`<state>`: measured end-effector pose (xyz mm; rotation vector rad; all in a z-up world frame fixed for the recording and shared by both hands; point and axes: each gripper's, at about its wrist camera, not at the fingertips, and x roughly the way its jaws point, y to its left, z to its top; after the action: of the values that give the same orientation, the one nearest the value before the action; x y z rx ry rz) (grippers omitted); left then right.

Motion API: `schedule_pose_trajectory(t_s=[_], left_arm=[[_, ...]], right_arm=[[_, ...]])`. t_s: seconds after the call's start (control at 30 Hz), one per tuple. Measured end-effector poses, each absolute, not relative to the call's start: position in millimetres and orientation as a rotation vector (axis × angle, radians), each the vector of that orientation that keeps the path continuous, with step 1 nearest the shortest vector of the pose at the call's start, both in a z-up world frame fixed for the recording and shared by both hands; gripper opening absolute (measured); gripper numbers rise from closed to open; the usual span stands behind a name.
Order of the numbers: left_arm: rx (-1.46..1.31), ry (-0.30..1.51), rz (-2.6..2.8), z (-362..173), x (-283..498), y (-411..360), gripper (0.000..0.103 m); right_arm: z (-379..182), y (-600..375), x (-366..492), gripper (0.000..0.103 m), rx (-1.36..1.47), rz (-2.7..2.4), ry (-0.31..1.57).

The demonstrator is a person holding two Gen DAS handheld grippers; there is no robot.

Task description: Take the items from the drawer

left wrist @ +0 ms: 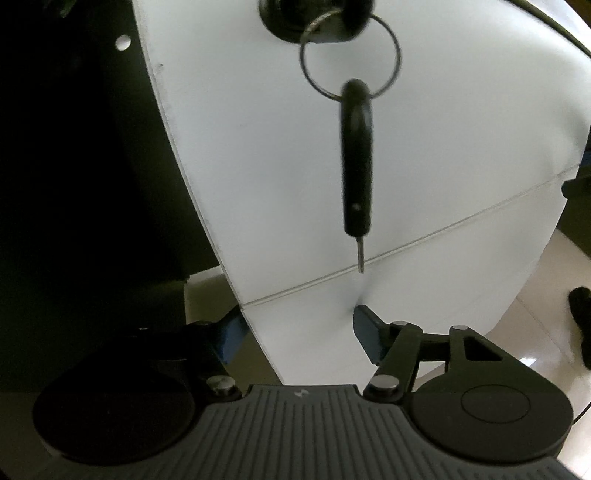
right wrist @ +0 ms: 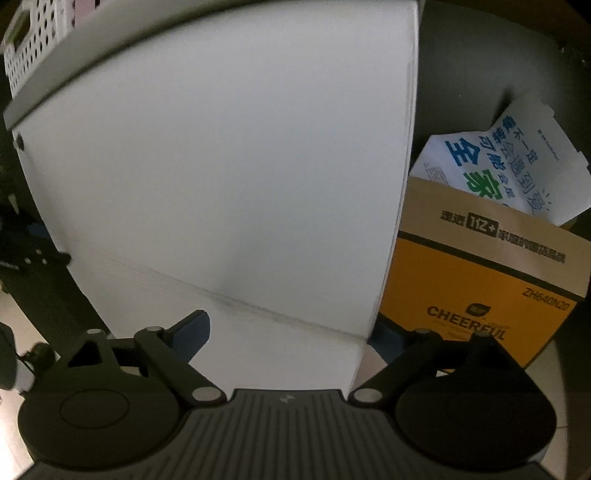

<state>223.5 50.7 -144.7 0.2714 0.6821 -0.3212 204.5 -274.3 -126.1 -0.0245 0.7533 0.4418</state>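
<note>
Both the left gripper (left wrist: 299, 332) and right gripper (right wrist: 288, 332) are spread wide at a white drawer front (left wrist: 424, 147); keys (left wrist: 356, 162) dangle at top centre.

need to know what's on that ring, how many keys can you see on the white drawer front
2. One black-headed key sits in the lock at the top of the white drawer front; a second long black-headed key dangles from the metal ring below it. Others may be hidden.

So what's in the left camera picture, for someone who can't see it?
A black key dangles on a metal ring from the lock of a white drawer front, very close up. The left gripper is open below it, one finger on each side of the drawer's left edge.
</note>
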Motion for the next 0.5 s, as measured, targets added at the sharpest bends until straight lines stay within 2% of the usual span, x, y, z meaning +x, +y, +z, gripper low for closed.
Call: schedule_pose_trajectory(t_s=[0.37, 0.5], left_arm=[[0.279, 0.689, -0.311, -146.2, 227.5, 38.2, 0.064], [0.294, 0.693, -0.312, -146.8, 224.7, 33.9, 0.064]], right_arm=[[-120.6, -275.1, 200.2, 0.095, 0.036, 0.45, 0.774], [-119.9, -277.3, 194.7, 0.099, 0.07, 0.472, 0.785]])
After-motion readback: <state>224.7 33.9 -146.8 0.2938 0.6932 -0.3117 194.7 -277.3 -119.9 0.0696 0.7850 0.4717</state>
